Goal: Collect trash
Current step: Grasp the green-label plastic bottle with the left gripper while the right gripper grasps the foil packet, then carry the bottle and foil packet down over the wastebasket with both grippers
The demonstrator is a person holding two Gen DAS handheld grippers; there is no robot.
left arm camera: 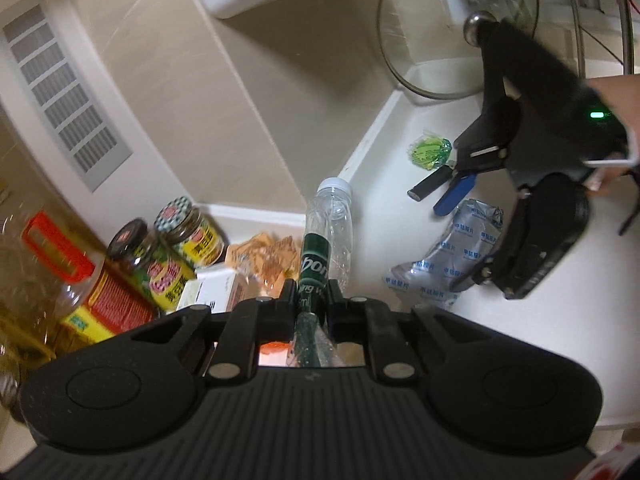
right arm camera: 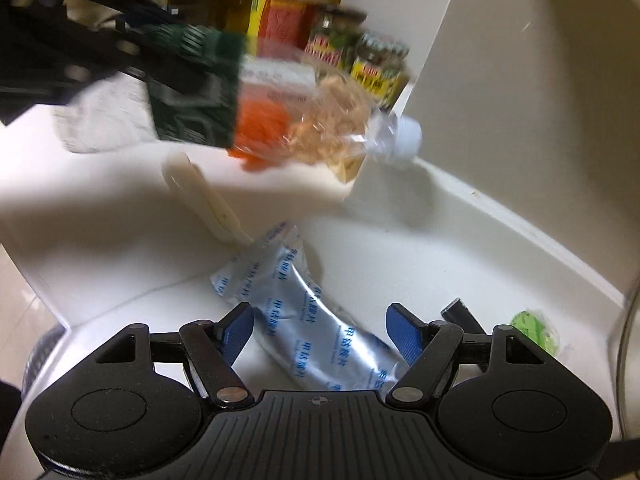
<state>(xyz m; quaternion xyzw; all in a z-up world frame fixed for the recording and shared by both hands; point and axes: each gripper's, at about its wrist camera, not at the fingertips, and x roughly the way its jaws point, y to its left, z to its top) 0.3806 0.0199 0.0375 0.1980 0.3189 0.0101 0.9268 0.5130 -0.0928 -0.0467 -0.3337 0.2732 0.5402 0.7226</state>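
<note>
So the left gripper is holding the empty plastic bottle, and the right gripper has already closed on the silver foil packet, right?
Not quite. The left gripper does hold the plastic bottle, but the right gripper is open: the right wrist view shows its blue fingers spread either side of the silver foil packet, not closed on it.

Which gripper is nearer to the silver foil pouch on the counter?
Right. The right gripper is open with its fingers either side of the foil pouch; the left gripper is off to the side, clamped on a plastic bottle.
</note>
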